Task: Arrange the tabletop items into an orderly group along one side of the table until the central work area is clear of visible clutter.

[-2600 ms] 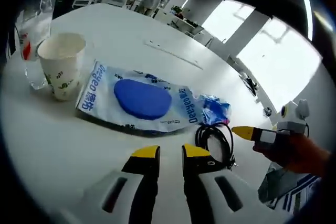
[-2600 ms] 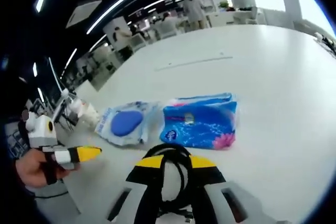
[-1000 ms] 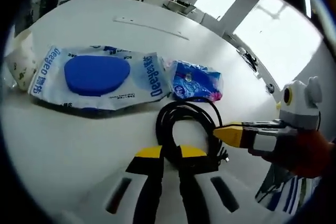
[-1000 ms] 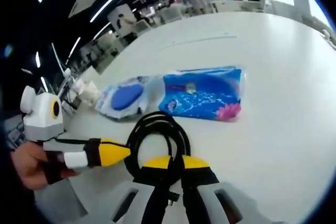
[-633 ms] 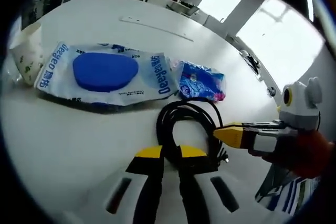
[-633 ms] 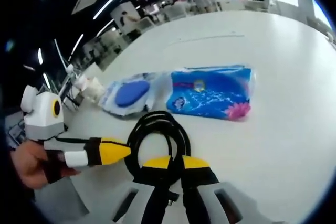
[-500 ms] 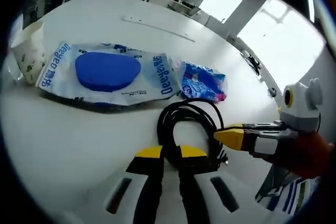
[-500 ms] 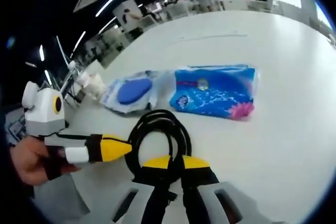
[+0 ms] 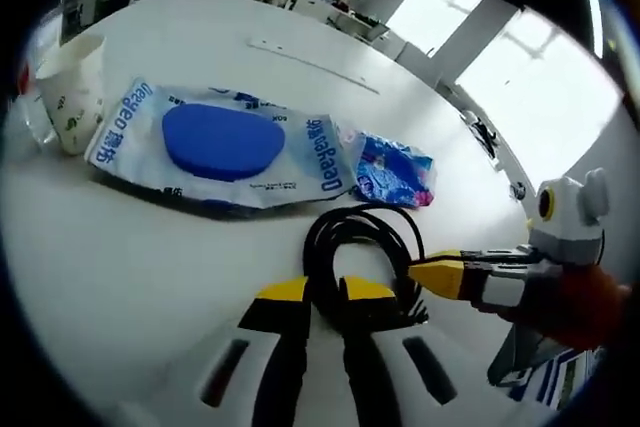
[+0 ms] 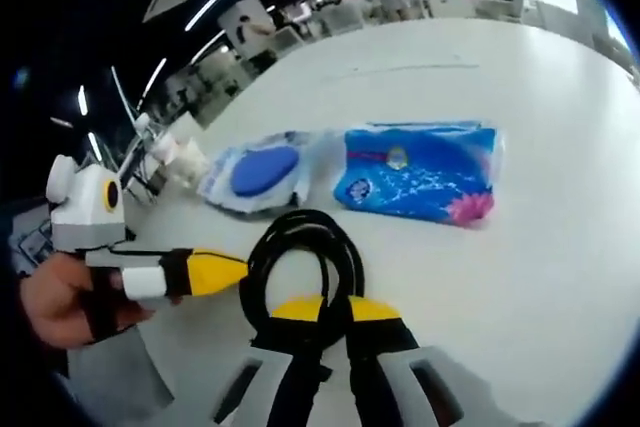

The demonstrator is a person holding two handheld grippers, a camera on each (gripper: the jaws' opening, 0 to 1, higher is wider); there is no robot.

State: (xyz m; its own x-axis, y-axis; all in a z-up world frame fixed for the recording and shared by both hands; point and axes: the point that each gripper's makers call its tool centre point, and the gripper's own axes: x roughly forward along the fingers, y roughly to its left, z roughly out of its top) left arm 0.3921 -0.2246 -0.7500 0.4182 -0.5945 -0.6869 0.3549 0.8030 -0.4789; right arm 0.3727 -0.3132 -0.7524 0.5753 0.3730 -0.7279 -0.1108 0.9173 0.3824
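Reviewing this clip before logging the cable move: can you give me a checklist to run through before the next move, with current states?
1. Left gripper shut on the black cable: ok.
2. Right gripper shut on the same cable: ok.
3. Cable coil intact, not unravelling: ok.
4. Wet wipes pack and tissue pack lie side by side: ok.
5. Paper cup upright beside the wipes: ok.
6. Cable lifted off the table: cannot tell.

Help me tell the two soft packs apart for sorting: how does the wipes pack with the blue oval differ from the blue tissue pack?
The wipes pack is mostly white with a solid blue oval lid on top; the tissue pack is blue nearly all over, with a pink flower at one corner. The wipes pack bears large blue lettering at its ends; the tissue pack carries only small logos. The wipes pack lies next to the paper cup, the tissue pack on its far side. Both lie flat on the white table.
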